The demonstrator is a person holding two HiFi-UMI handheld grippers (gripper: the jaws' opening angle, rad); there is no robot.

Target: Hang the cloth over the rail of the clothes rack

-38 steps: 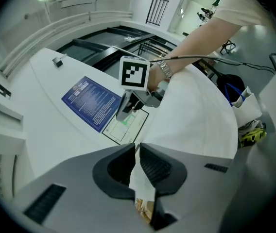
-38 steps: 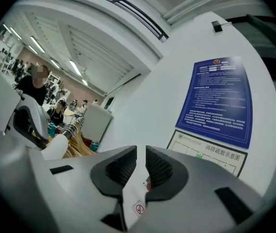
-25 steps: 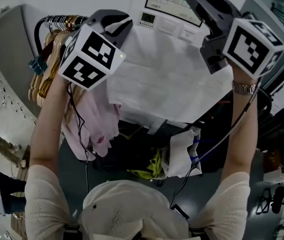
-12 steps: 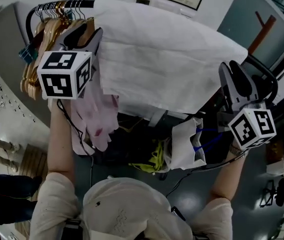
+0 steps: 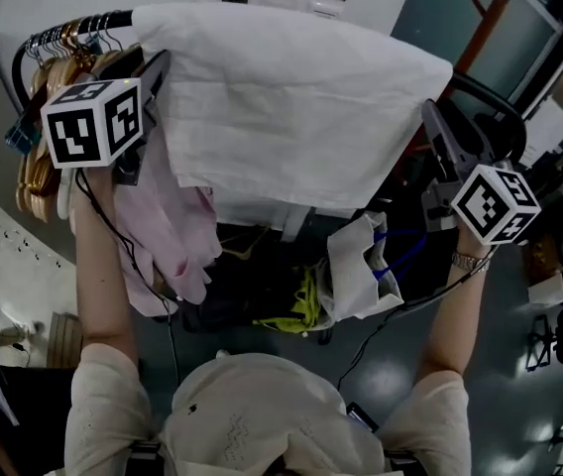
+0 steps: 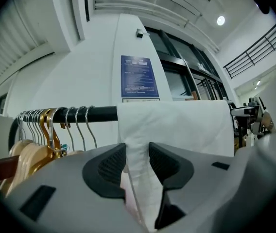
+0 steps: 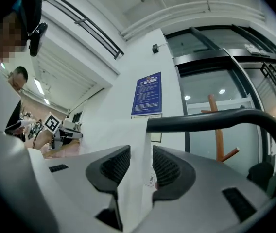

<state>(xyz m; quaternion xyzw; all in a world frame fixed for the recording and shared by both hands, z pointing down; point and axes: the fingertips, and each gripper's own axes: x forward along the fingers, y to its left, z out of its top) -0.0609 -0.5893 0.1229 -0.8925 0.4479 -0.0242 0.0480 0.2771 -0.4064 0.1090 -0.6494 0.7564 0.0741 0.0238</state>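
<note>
A white cloth [image 5: 291, 97] hangs draped over the black rail [image 5: 73, 30] of the clothes rack. My left gripper [image 5: 151, 72] is at the cloth's left edge, just below the rail. Its jaws have just been opening, and a fold of cloth [image 6: 177, 125] still lies loosely between them in the left gripper view, where the left gripper [image 6: 138, 155] points level at the rail [image 6: 96, 113]. My right gripper [image 5: 442, 132] is at the cloth's right edge. Its jaws have also just been opening, and the hanging edge of the cloth [image 7: 137, 130] runs between them below the rail's curved end [image 7: 211, 120].
Several wooden and metal hangers [image 5: 49, 67] crowd the rail's left end. A pink garment [image 5: 177, 236] hangs under the cloth. Below stand a white bag [image 5: 361, 276] and something yellow [image 5: 301, 310]. A wooden coat stand [image 5: 480, 18] rises behind the rack's right end.
Both grippers have come down from overhead, the right one further and out to the right. The cloth, first held up between them, now lies over the rail. Both pairs of jaws have opened.
</note>
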